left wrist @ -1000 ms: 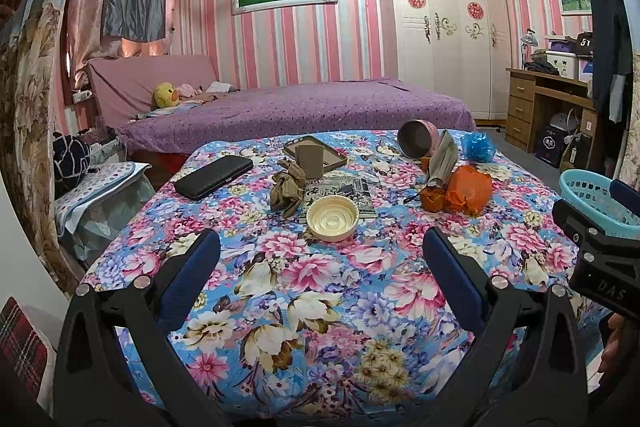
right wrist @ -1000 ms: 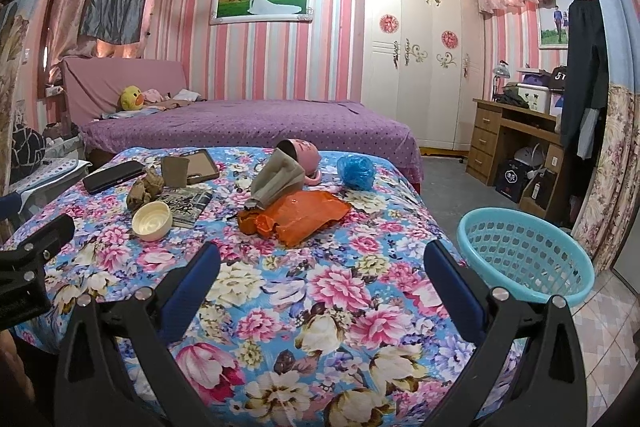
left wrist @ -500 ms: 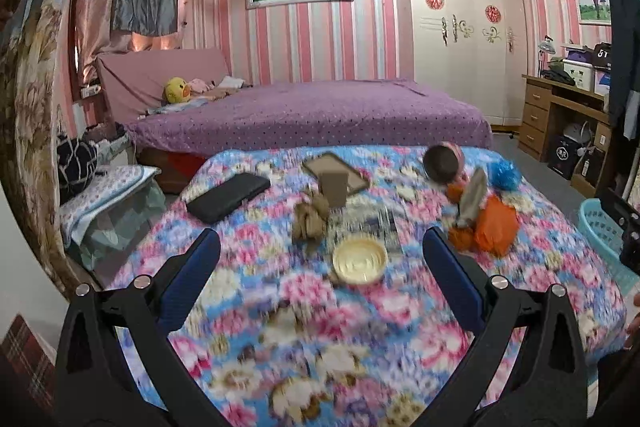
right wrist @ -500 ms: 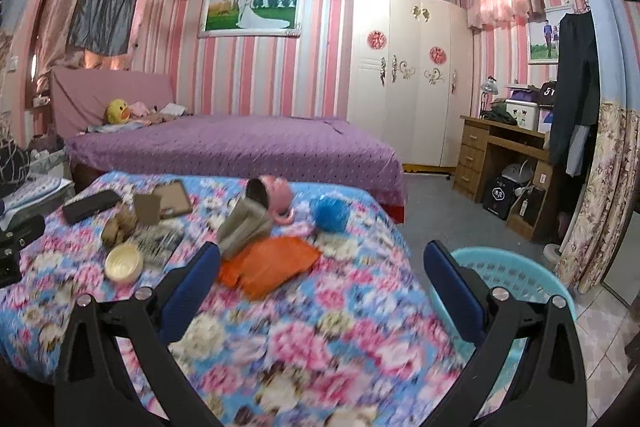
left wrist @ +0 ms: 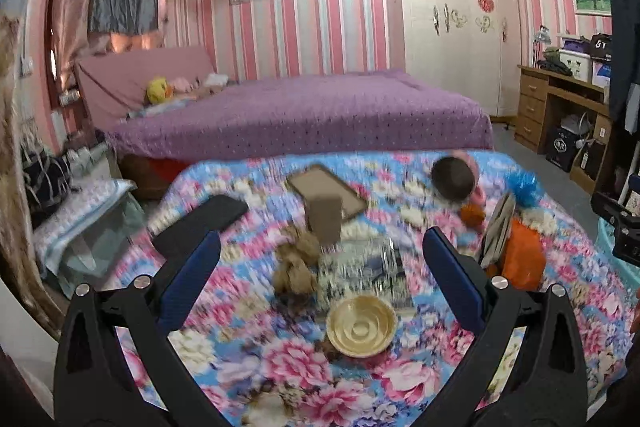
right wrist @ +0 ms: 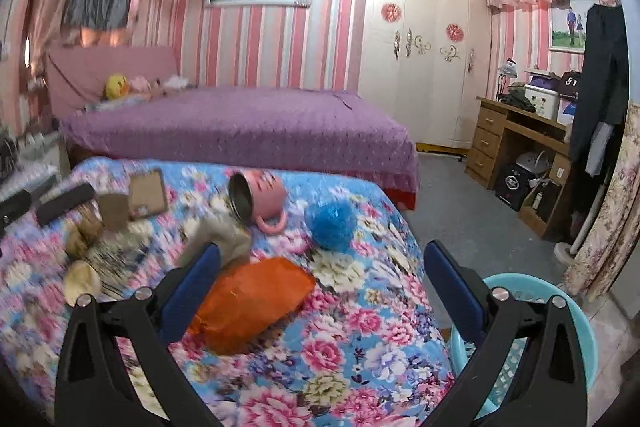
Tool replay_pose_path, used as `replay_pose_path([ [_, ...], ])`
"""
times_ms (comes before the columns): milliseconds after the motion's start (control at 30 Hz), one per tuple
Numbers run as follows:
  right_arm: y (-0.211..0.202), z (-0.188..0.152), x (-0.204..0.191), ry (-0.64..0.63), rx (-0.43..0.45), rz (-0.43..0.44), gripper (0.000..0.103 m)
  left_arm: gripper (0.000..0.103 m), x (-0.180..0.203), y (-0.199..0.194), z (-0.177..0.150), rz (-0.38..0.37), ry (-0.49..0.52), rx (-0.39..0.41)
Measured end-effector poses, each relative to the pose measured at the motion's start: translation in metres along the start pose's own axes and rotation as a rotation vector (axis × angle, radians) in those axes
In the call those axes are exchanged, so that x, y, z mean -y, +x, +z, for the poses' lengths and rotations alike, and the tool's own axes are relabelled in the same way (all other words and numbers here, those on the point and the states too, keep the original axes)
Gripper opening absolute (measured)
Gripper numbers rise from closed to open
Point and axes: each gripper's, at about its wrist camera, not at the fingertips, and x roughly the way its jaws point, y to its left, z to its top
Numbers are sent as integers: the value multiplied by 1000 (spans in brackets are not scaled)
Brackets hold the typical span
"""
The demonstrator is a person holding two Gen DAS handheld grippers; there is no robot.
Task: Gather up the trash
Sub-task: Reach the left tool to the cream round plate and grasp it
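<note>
A floral cloth covers the table (left wrist: 280, 367) that holds the litter. My left gripper (left wrist: 320, 263) hangs open above it, over a crumpled brown paper wad (left wrist: 298, 267) and a cream plastic lid (left wrist: 361, 321). An orange plastic bag (right wrist: 256, 301) lies under my right gripper (right wrist: 320, 263), which is open too, with nothing between its fingers. A blue plastic ball of wrap (right wrist: 331, 225) sits beyond it, and a grey-tan wrapper (right wrist: 220, 239) leans beside the bag. The teal laundry basket (right wrist: 560, 307) stands on the floor at the table's right.
A tipped pink mug (right wrist: 260, 197), a brown cardboard cup (left wrist: 324, 221), a tablet (left wrist: 326, 191), a black case (left wrist: 208, 223) and a printed booklet (left wrist: 360, 267) also lie on the table. A purple bed (left wrist: 300, 119) stands behind; a wooden desk (right wrist: 516, 143) on the right.
Both grippers moved forward over the table and rose a little; the objects now appear closer and blurred. Both stay open and hold nothing.
</note>
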Motion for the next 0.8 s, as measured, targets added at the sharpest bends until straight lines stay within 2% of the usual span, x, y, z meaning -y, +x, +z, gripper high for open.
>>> replay_pose_path([
  [133,23,-12,0,2,-74,4,99,98,5,29,-26,9,-4,-109],
  [200,28,-16,0,-6,-81,-27,99,98,7,44,-38,-3,-11,-170],
  [467,46,-25,8,-2,-136,-31,99,97,16,69,-56,-78,-3,-281],
  [567,48,-28,5,-16,-143,-22,99,85,13,76,-57,-98,-22,-320],
  [633,48,-28,3,-16,-153,1,99,69,15,81,-59,-114,-14,-348],
  [700,48,-29,-1,-24,-158,14,99,61,20,82,-60,-126,5,-358],
  [800,47,-31,-9,-37,-166,22,99,61,26,77,-59,-129,38,-336],
])
